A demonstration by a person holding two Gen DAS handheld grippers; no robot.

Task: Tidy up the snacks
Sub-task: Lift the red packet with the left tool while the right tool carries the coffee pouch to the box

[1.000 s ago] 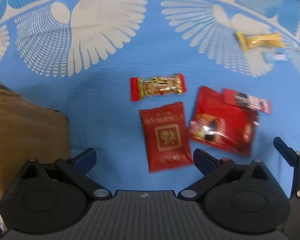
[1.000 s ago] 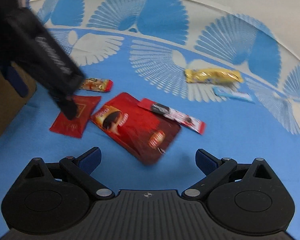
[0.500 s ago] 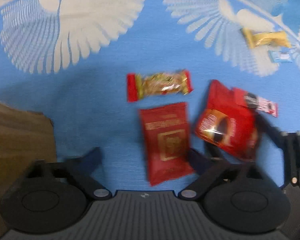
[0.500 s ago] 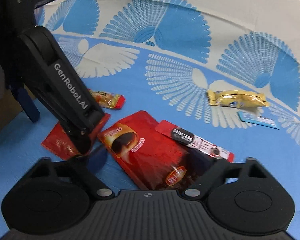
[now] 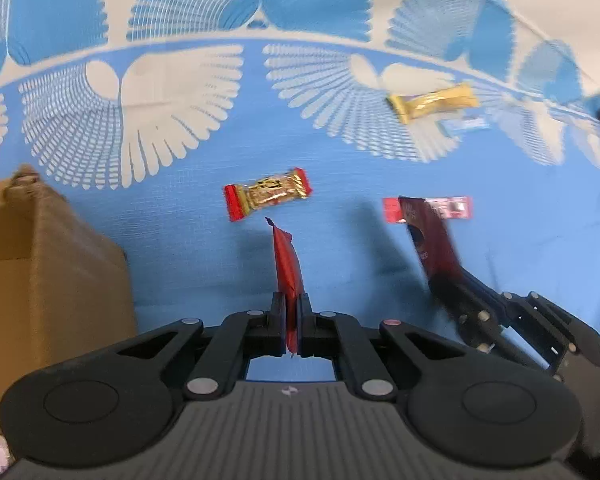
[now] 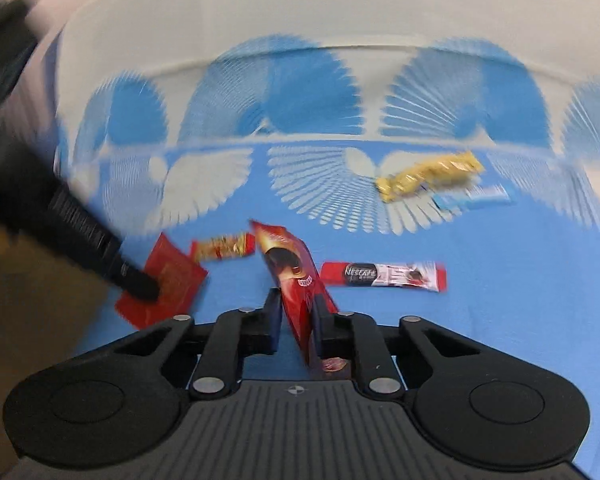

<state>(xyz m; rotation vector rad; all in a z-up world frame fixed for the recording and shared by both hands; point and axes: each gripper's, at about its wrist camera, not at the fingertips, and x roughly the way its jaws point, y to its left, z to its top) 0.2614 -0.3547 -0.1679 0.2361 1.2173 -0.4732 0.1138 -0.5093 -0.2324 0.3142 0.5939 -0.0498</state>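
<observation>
Nearest on the left, the left gripper point(image 5: 293, 312) has its jaws pressed together on the edge of a flat red packet point(image 5: 287, 270), which stands up on edge between the pads, clear of the blue patterned cloth point(image 5: 172, 220). Just left of it sits a brown cardboard box point(image 5: 48, 264). On the right, the right gripper point(image 6: 296, 316) is likewise clamped tight, pinching a red coffee pouch point(image 6: 290, 276) that tilts up and leftward out of the jaws. From that side the red packet appears again at the left, caught at the tip of the other gripper's dark finger. A little farther out on the cloth lies a small candy bar with red ends point(image 5: 268, 198), loose and touched by nothing, and to its right a slim red and white coffee stick point(image 6: 384, 276) lies flat. Farther still, toward the right, a yellow wrapped bar point(image 6: 430, 174) rests on the white fan pattern, with a small pale blue sachet point(image 6: 474, 198) just beside it on the near right.
</observation>
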